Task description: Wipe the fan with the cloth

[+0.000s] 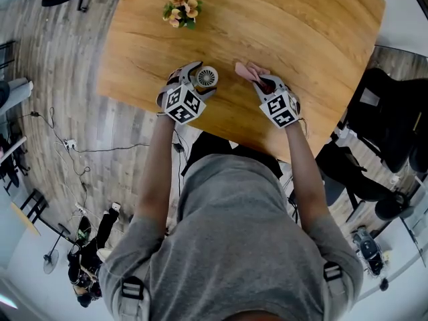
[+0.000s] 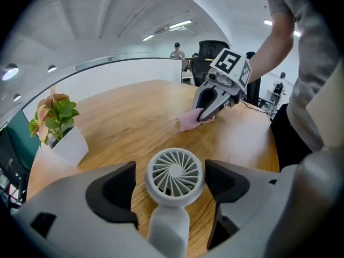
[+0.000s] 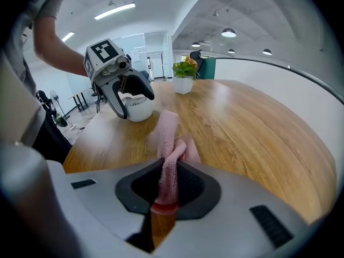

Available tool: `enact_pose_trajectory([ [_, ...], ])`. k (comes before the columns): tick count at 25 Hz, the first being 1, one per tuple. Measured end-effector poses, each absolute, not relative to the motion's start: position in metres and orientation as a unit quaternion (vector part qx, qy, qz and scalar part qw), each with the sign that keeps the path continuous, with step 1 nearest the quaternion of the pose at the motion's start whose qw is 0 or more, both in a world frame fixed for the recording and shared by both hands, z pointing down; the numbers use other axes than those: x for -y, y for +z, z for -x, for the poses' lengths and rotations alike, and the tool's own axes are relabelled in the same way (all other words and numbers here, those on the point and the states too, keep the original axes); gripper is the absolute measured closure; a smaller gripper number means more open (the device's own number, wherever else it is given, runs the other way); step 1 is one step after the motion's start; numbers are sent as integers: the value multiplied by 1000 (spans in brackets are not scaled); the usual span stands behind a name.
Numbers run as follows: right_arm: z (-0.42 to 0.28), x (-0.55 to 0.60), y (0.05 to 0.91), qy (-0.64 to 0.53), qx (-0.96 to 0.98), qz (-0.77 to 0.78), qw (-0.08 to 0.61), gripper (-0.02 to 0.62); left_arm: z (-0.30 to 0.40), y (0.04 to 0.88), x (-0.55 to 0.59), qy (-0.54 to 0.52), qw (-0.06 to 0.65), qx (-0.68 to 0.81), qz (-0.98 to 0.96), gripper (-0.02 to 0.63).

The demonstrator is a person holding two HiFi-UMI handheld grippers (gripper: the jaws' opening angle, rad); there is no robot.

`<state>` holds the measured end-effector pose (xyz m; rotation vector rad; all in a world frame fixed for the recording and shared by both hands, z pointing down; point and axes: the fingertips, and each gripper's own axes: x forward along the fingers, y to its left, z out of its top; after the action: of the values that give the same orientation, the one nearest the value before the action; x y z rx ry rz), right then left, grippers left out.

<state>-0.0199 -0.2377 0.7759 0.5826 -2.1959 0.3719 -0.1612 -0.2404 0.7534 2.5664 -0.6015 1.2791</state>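
Gripper on the left (image 1: 195,84) sits low over the near edge of the wooden table (image 1: 301,32), seen from overhead, with its jaws spread around the small white fan (image 1: 206,77). I'd guess this is to steady the fan for wiping. The right gripper (image 1: 263,84) is just beside it, clamped on a pink cloth (image 1: 246,70) that bunches out towards the fan without touching it. A potted plant (image 1: 182,10) stands well apart at the far side. From the left gripper's own camera, the left gripper (image 2: 171,166) is released: the fan (image 2: 176,175) faces the lens with its round grille between the two dark pads and a gap on each side, so nothing is pinched yet. Beyond it the right gripper (image 2: 214,102) presses the cloth (image 2: 188,120) onto the wood. From the right gripper's camera, the right gripper (image 3: 171,168) has its jaws closed tight on a fold of the cloth (image 3: 169,141), whose loose end lies on the table ahead. The fan (image 3: 137,109) sits further off to the left, framed by the left gripper (image 3: 124,93), and the plant (image 3: 184,74) is behind.
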Motion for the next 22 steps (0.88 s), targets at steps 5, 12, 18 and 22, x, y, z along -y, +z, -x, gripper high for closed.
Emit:
enact_pose_trajectory([
  [5,19,240,779,157,867,-234,411,548,156,762,244,445,109,188,-869,212],
  [12,20,240,779,160,868,-230,410,548,152,773,239,457,109,174,-865,212],
  [18,19,239,779,168,867,-230,408,548,148,776,236,447,125,177,-868,213],
  [22,19,241,779,170,868,-236,402,549,149,776,237,443,119,178,-870,213],
])
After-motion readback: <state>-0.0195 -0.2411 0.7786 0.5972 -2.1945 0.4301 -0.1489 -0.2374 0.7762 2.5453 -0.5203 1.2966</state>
